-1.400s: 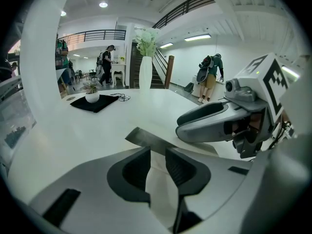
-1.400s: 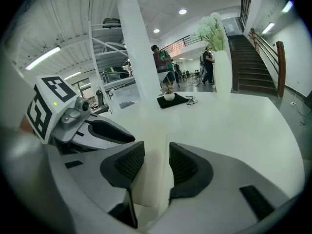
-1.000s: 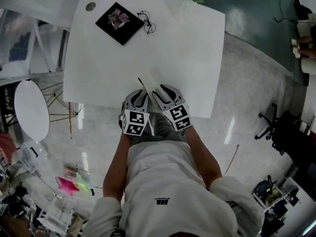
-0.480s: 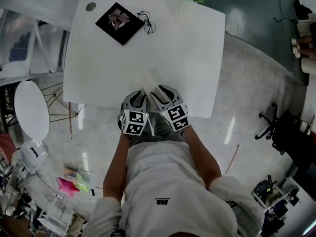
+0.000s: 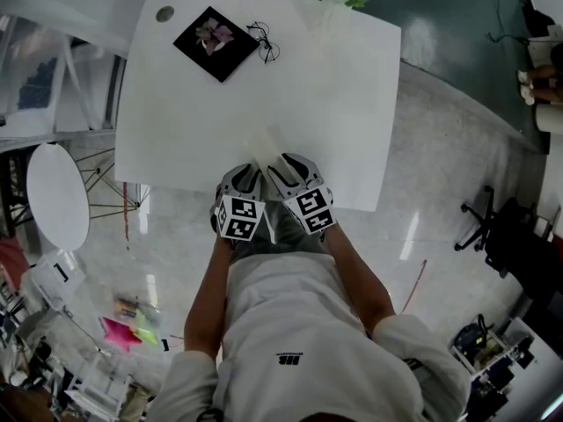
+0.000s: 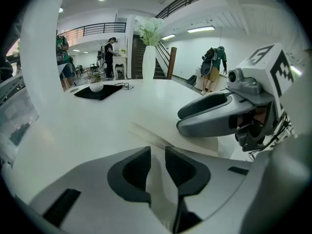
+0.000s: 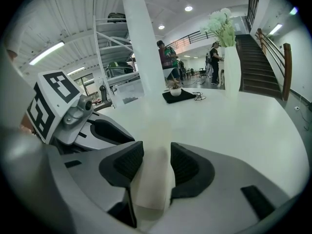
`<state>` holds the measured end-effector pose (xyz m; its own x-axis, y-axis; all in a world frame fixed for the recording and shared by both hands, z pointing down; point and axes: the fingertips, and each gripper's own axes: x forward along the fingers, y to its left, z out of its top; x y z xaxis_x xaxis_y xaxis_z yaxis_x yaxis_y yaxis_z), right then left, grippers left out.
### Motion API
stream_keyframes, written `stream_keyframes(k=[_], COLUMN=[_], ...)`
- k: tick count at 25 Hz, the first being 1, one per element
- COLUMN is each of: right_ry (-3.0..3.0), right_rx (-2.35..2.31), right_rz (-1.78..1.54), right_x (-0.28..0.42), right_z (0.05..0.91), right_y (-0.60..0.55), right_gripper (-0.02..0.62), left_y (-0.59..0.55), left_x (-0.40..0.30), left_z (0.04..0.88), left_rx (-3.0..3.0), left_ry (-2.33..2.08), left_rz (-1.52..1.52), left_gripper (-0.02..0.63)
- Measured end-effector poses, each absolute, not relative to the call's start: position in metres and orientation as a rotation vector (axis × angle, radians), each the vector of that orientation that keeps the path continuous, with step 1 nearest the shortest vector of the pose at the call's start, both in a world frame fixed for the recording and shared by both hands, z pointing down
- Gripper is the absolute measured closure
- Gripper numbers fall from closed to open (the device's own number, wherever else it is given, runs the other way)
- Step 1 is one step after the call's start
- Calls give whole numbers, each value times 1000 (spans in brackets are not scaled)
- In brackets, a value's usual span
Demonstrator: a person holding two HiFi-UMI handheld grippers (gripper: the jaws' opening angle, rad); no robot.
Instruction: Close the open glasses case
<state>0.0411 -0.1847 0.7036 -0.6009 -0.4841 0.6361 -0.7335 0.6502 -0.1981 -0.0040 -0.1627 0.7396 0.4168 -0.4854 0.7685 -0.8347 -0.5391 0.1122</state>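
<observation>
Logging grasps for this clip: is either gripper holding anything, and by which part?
The right gripper clamps the white glasses case at its near end. Whether the left gripper grips it cannot be told.

Near edge, middle: cream oblong glasses case (image 5: pixel 266 144) flat on the white counter (image 5: pixel 343 104), its near end between the jaws of the right tool (image 7: pixel 152 167).
Just left of that: left tool (image 6: pixel 157 165), side by side with the right tool, jaws on the case's left edge.
Far left: black square fabric mat (image 5: pixel 216 40) on the counter, small white bowl (image 6: pixel 96 87) on it.
Just right of the mat: thin wire-rimmed glasses (image 5: pixel 263 40).
Far edge: tall white vase of flowers (image 6: pixel 148 57), well behind the case.
Floor, left of the counter: round white side table (image 5: pixel 56 196).
</observation>
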Motion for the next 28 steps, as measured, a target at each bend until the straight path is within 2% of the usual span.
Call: stream_keyframes(k=[13, 28], right_ry=[-2330, -2459], right_rx=[996, 1162], right_rz=[550, 386], right_x=[42, 56], right_z=[694, 583], right_y=[-188, -183], right_gripper=[396, 397], left_y=[-157, -173], left_x=[-12, -26], left_z=[726, 597], left_rx=[2212, 2429], left_ry=[-1158, -1358], left_rz=[924, 714], left_gripper=[494, 465])
